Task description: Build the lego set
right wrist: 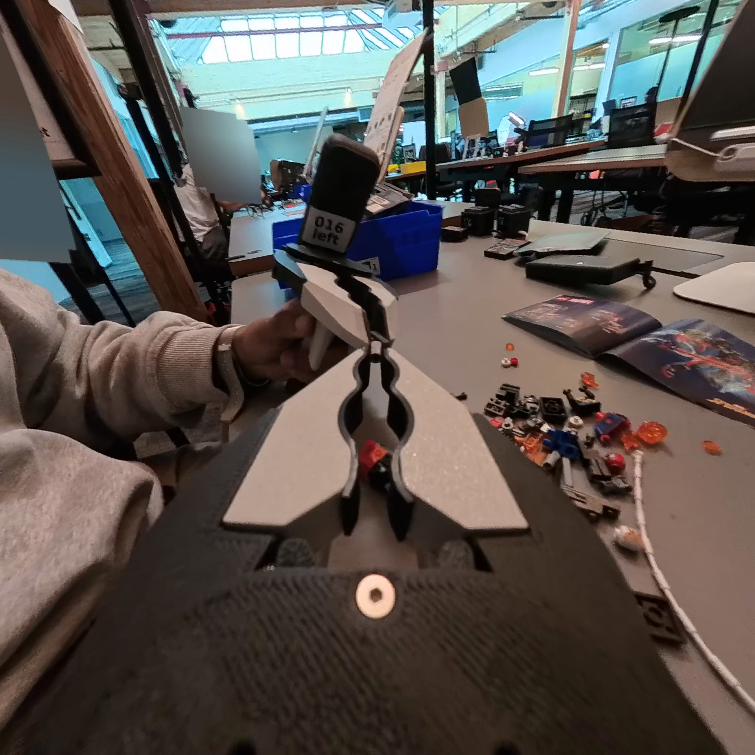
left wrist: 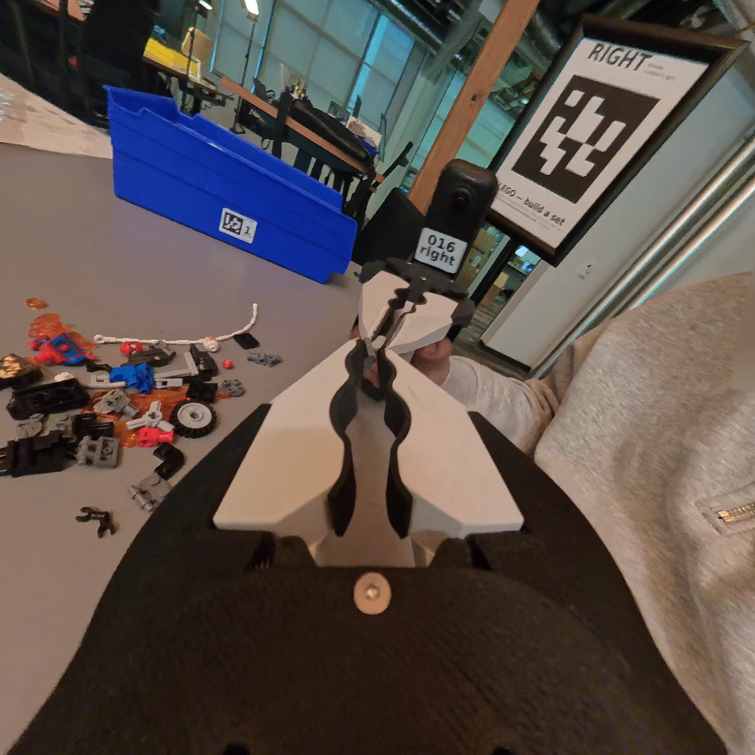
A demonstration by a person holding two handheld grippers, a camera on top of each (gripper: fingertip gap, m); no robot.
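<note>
My left gripper (left wrist: 371,353) and right gripper (right wrist: 376,351) are raised above the grey table (left wrist: 61,228), meeting tip to tip. A small grey and black piece (left wrist: 375,343) is pinched where the tips meet; it also shows in the right wrist view (right wrist: 375,358). Both sets of jaws stand closed at the tips. The right gripper (left wrist: 378,341) shows beyond my left one, and the left gripper (right wrist: 379,338) beyond my right one, held by a hand (right wrist: 269,347). A red and black piece (right wrist: 374,461) shows through the gap between the right fingers, lower down.
A pile of loose small bricks (left wrist: 122,400) with a wheel (left wrist: 193,416) and white cord (left wrist: 184,340) lies on the table, also in the right wrist view (right wrist: 572,437). A blue bin (left wrist: 228,179) stands behind. An open booklet (right wrist: 633,331) lies far right. A grey sleeve (left wrist: 633,408) is close. My two grippers' fingertips are within a few centimetres of each other.
</note>
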